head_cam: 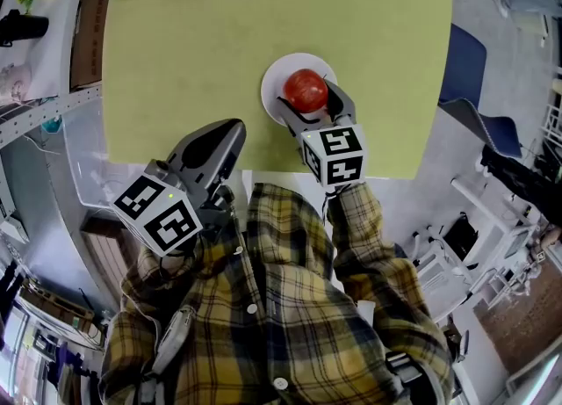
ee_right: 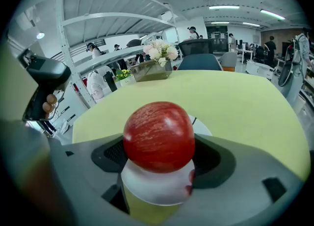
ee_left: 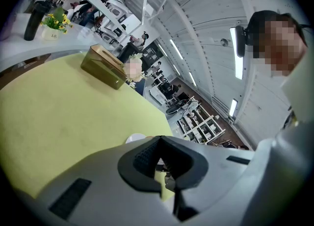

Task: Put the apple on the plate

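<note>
Right claw (ee_right: pixel 159 151) grips the apple (ee_right: pixel 158 137) — glossy red, pale-streaked — over the plate (ee_right: pixel 152 188).

The head camera looks steeply down over the person's plaid shirt (head_cam: pixel 281 324) onto the yellow-green table (head_cam: pixel 176 43), taking in both grippers from above. The camera on the left gripper (head_cam: pixel 230 133) sits close behind its fingers, low over the tabletop and tilted upward, so ceiling (ee_left: pixel 196 34) fills much of the space beyond the fingertips. The camera on the right gripper (head_cam: pixel 309 103) also sits just behind its fingers, nearly level, facing along the table. The apple (ee_right: pixel 158 137) between those fingers fills its near field. All three views share the table, the white plate (head_cam: pixel 274 87) and the brown box (ee_left: pixel 103 68), which is well beyond the fingertips.
</note>
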A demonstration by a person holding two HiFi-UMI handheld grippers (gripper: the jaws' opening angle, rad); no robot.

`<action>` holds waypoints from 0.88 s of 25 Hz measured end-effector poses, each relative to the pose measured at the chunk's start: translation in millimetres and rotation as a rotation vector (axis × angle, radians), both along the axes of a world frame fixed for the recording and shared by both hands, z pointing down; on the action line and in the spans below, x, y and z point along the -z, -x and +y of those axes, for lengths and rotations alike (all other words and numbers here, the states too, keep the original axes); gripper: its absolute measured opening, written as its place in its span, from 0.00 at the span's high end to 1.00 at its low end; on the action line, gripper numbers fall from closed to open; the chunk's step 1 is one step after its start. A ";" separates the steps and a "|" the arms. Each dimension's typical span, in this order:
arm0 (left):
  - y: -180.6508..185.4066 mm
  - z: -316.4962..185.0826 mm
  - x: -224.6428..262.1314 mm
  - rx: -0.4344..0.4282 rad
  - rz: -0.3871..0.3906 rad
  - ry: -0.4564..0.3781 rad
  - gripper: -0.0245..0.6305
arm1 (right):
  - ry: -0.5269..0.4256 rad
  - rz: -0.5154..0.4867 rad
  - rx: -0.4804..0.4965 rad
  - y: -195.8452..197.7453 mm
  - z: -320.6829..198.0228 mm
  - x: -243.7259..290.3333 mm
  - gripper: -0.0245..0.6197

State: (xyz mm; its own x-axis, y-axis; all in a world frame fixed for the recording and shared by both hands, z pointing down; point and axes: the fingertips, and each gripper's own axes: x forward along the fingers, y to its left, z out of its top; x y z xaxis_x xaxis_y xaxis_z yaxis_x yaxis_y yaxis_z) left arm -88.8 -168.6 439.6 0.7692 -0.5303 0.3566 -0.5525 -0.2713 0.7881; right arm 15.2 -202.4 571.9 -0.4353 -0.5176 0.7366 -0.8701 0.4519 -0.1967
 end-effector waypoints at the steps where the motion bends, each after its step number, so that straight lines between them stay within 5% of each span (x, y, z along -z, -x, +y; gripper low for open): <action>1: -0.2 0.5 -0.6 -0.001 0.000 0.000 0.95 | 0.003 0.007 0.005 0.5 0.6 -1.2 0.41; 22: 5.1 -0.6 12.8 0.026 -0.003 -0.023 0.95 | 0.054 -0.001 0.029 0.0 6.6 3.2 0.40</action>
